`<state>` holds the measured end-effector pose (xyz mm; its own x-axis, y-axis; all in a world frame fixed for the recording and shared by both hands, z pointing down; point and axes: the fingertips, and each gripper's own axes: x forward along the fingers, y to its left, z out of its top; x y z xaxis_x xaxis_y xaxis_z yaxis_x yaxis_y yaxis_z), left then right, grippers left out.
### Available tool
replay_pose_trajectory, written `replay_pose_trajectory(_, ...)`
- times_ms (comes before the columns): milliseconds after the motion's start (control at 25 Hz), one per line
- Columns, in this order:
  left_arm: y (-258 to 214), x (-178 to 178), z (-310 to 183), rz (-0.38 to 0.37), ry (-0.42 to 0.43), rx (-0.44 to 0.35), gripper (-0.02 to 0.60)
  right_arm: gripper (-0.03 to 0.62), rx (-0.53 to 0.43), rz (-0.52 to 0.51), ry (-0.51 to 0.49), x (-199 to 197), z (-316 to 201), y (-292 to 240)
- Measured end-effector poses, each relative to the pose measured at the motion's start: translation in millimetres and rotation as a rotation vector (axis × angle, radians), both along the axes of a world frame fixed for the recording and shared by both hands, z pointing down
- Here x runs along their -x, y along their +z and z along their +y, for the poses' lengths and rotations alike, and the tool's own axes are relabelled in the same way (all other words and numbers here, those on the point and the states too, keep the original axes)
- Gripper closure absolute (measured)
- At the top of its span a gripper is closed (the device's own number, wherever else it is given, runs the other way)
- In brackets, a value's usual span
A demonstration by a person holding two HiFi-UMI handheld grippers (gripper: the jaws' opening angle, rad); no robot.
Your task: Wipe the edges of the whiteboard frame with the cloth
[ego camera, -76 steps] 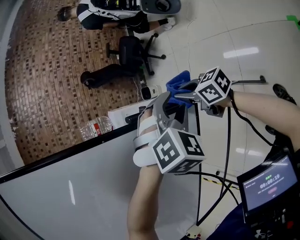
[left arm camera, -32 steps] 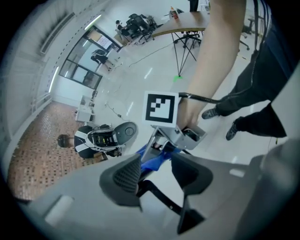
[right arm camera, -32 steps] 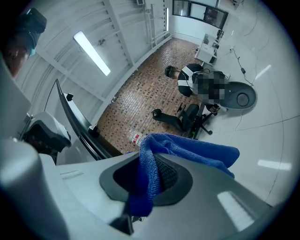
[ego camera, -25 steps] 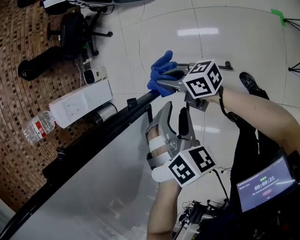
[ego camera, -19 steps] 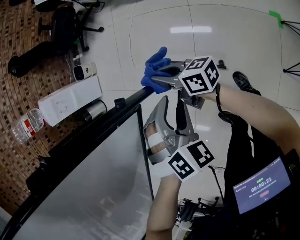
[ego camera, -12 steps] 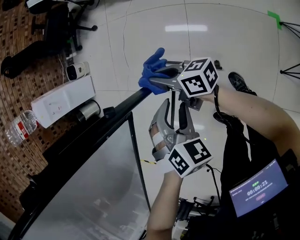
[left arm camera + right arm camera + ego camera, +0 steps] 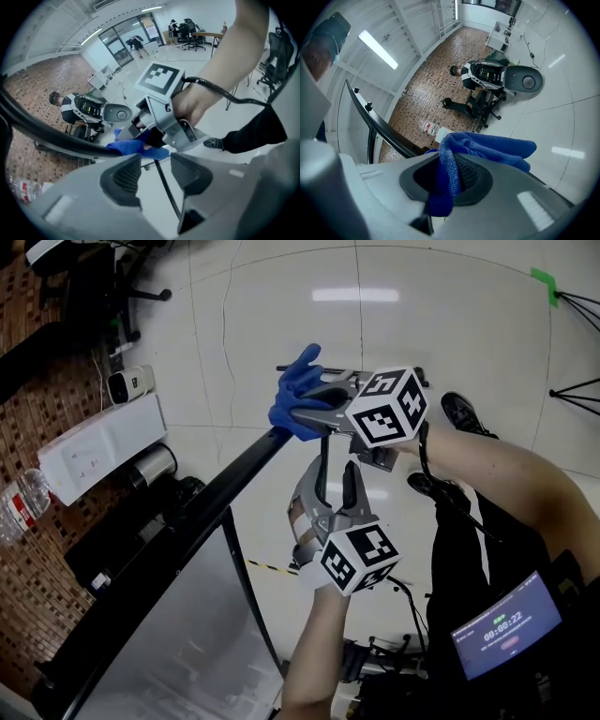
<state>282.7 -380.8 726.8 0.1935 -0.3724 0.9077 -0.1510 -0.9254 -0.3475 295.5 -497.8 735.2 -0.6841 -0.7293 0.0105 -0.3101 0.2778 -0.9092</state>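
Right tool (image 7: 446, 180) pinches the soft, light cloth (image 7: 492, 147) by a bunched fold, which should suit the rigid whiteboard frame (image 7: 230, 479); left tool (image 7: 154, 174) gapes empty

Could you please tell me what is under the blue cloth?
The black whiteboard frame runs up under the blue cloth, pinched in the right gripper. The frame's end is covered by the cloth.

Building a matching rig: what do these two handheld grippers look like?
Both the left gripper and right gripper are grey, with dark ribbed pads. Each carries a white cube bearing black square markers. A black cable trails from the right one. No sleeves show.
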Motion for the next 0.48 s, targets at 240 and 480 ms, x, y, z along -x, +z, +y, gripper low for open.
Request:
replay_pose_trajectory(240,29.4,4.3,8.1,-0.007,-0.036,0.041,0.383,0.543,0.020,-0.009,-0.014,1.9,1.9,26.4)
replay_pose_trajectory(480,53.0,12.6,9.5,0.000,-0.077,0.053,0.383,0.543,0.057,-0.028,-0.018,9.7,9.3,53.8)
